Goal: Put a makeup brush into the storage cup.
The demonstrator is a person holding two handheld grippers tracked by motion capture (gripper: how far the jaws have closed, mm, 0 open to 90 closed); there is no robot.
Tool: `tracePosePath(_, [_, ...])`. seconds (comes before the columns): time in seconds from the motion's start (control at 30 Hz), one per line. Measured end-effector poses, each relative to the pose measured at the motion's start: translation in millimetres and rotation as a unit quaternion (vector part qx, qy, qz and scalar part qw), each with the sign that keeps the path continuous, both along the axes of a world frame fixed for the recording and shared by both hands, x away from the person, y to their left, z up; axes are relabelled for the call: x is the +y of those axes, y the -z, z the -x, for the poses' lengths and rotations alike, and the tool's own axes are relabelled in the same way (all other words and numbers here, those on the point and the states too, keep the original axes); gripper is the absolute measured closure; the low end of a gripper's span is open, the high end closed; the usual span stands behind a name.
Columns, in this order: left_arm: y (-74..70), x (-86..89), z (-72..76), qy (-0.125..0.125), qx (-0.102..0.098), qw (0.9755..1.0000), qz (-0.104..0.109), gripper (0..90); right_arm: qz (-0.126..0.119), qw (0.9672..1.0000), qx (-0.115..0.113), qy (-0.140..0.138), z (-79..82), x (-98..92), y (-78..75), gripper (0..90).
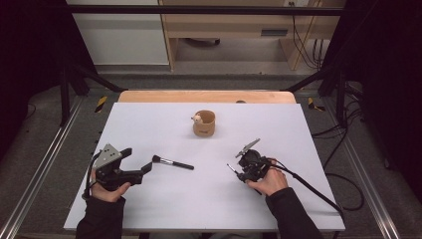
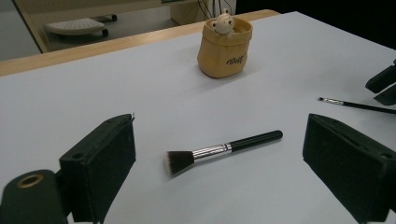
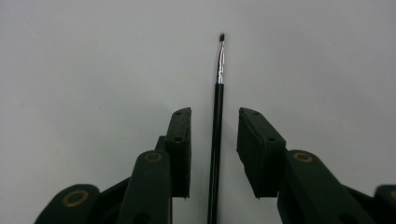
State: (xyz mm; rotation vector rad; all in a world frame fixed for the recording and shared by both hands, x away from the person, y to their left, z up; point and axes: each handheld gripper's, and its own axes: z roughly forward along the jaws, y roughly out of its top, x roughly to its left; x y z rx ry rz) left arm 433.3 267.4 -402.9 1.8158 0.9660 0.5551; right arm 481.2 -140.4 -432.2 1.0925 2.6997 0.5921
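A thin black liner brush (image 3: pixel 217 116) lies on the white table between the jaws of my right gripper (image 3: pixel 215 114), with a gap on each side, so the pads are not pressing it. In the high view that gripper (image 1: pixel 240 168) sits at the front right, and the brush tip (image 1: pixel 231 167) pokes out to the left. My left gripper (image 1: pixel 136 159) stands wide open at the front left, holding nothing. Just ahead of its jaws lies a thick black makeup brush (image 2: pixel 224 149) with a silver collar, bristles toward the left gripper (image 2: pixel 222 123).
A tan fabric pouch (image 1: pixel 204 124) with a small toy figure (image 2: pixel 220 23) in it stands at the middle back of the table (image 1: pixel 209 199). A wooden edge (image 1: pixel 206 96) runs behind the white top. Cables trail off to the right.
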Motion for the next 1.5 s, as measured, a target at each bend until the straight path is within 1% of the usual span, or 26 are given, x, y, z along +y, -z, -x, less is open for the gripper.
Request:
tracePosePath(0.03, [0.0, 0.0, 0.0, 0.000, 0.000, 1.0000, 0.000, 8.9, 0.005, 1.0000, 0.004, 0.001, -0.8, 0.6, 1.6, 66.8])
tracePosePath(0.1, [0.2, 0.1, -0.2, 0.000, 0.001, 1.0000, 0.000, 8.9, 0.017, 0.9998, 0.006, -0.005, -2.0, 0.9, 5.5, 68.5])
tracePosePath(0.13, [0.2, 0.1, -0.2, 0.000, 0.001, 1.0000, 0.000, 8.9, 0.022, 0.9997, 0.011, -0.001, -1.6, 2.2, 6.8, 69.1])
tracePosePath(0.17, [0.4, 0.0, -0.3, 0.000, 0.001, 1.0000, -0.001, 8.9, 0.026, 0.9996, 0.012, -0.007, -2.1, 2.3, 8.6, 70.0])
tracePosePath(0.2, [0.6, -0.2, -0.3, 0.000, 0.001, 1.0000, -0.001, 8.9, 0.032, 0.9994, 0.015, -0.004, -1.8, 3.2, 10.1, 71.0])
tracePosePath(0.23, [0.6, -0.2, -0.3, 0.000, 0.001, 1.0000, -0.001, 8.9, 0.032, 0.9994, 0.015, -0.004, -1.8, 3.2, 10.1, 71.0])
tracePosePath(0.3, [1.1, -0.8, -0.5, 0.001, 0.003, 1.0000, -0.002, 8.9, 0.041, 0.9989, 0.020, -0.008, -2.7, 4.3, 13.8, 74.5])
tracePosePath(0.4, [1.5, -1.0, -0.8, 0.001, 0.004, 1.0000, -0.003, 8.9, 0.048, 0.9984, 0.028, -0.008, -3.6, 4.9, 16.6, 77.0])
tracePosePath(0.47, [1.5, -1.0, -0.8, 0.001, 0.004, 1.0000, -0.003, 8.9, 0.048, 0.9984, 0.030, -0.009, -3.7, 4.8, 17.0, 78.0])
tracePosePath(0.53, [1.5, -1.1, -0.7, 0.001, 0.004, 1.0000, -0.003, 8.9, 0.044, 0.9982, 0.041, 0.000, -3.5, 5.7, 16.6, 80.6])
tracePosePath(0.6, [1.4, -1.0, -0.6, 0.001, 0.004, 1.0000, -0.003, 8.9, 0.042, 0.9981, 0.045, 0.001, -3.8, 5.8, 16.4, 82.6])
tracePosePath(0.7, [1.5, -0.9, -0.6, 0.001, 0.004, 1.0000, -0.003, 8.9, 0.043, 0.9981, 0.043, -0.007, -4.8, 4.7, 17.0, 84.4])
tracePosePath(0.73, [1.5, -1.0, -0.6, 0.001, 0.004, 1.0000, -0.003, 8.9, 0.041, 0.9982, 0.044, -0.002, -4.4, 4.9, 16.9, 85.0])
tracePosePath(0.93, [2.0, -1.7, -0.9, 0.001, 0.004, 1.0000, -0.005, 8.9, 0.041, 0.9984, 0.040, -0.001, -3.8, 4.5, 17.4, 85.4])
tracePosePath(1.0, [2.4, -1.9, -1.2, 0.001, 0.005, 1.0000, -0.005, 8.9, 0.039, 0.9985, 0.039, 0.003, -2.9, 4.4, 17.2, 85.5])
tracePosePath(1.03, [2.6, -2.0, -1.2, 0.001, 0.006, 1.0000, -0.005, 8.9, 0.037, 0.9986, 0.038, 0.001, -2.0, 4.3, 17.0, 85.5])
tracePosePath(1.1, [2.5, -2.1, -1.1, 0.000, 0.005, 1.0000, -0.005, 8.9, 0.027, 0.9987, 0.043, 0.002, -0.5, 4.6, 15.0, 85.5])
tracePosePath(1.17, [2.3, -2.0, -0.9, 0.001, 0.005, 1.0000, -0.004, 8.9, 0.019, 0.9992, 0.034, -0.004, 1.0, 3.8, 12.4, 85.5])
tracePosePath(1.2, [2.2, -2.0, -0.9, 0.000, 0.005, 1.0000, -0.004, 8.9, 0.019, 0.9992, 0.034, -0.004, 1.0, 3.8, 12.4, 85.5])
tracePosePath(1.23, [2.1, -2.2, -0.7, 0.000, 0.005, 1.0000, -0.003, 8.9, 0.003, 0.9995, 0.031, -0.001, 3.8, 3.0, 8.3, 85.5])
tracePosePath(1.27, [2.0, -2.5, -0.7, 0.000, 0.006, 1.0000, -0.002, 8.9, -0.002, 0.9997, 0.022, -0.004, 4.8, 1.9, 6.3, 85.5])
tracePosePath(1.3, [2.0, -2.5, -0.7, 0.000, 0.006, 1.0000, -0.002, 9.0, -0.002, 0.9997, 0.022, -0.004, 4.8, 1.9, 6.3, 85.5])
tracePosePath(1.33, [2.0, -2.9, -0.6, 0.000, 0.006, 1.0000, -0.002, 8.9, -0.017, 0.9998, 0.009, -0.003, 7.5, 0.3, 1.3, 85.5])
tracePosePath(1.43, [1.6, -5.2, 0.1, 0.003, 0.006, 1.0000, -0.001, 8.9, -0.047, 0.9988, -0.009, -0.005, 12.1, -2.2, -5.1, 85.5])
tracePosePath(1.47, [1.6, -5.2, 0.1, 0.003, 0.006, 1.0000, -0.001, 8.9, -0.047, 0.9988, -0.009, -0.005, 12.1, -2.2, -5.1, 85.5])
tracePosePath(1.5, [1.4, -6.1, 0.3, 0.005, 0.007, 1.0000, 0.001, 8.9, -0.056, 0.9983, -0.013, -0.003, 14.0, -2.4, -6.9, 85.5])
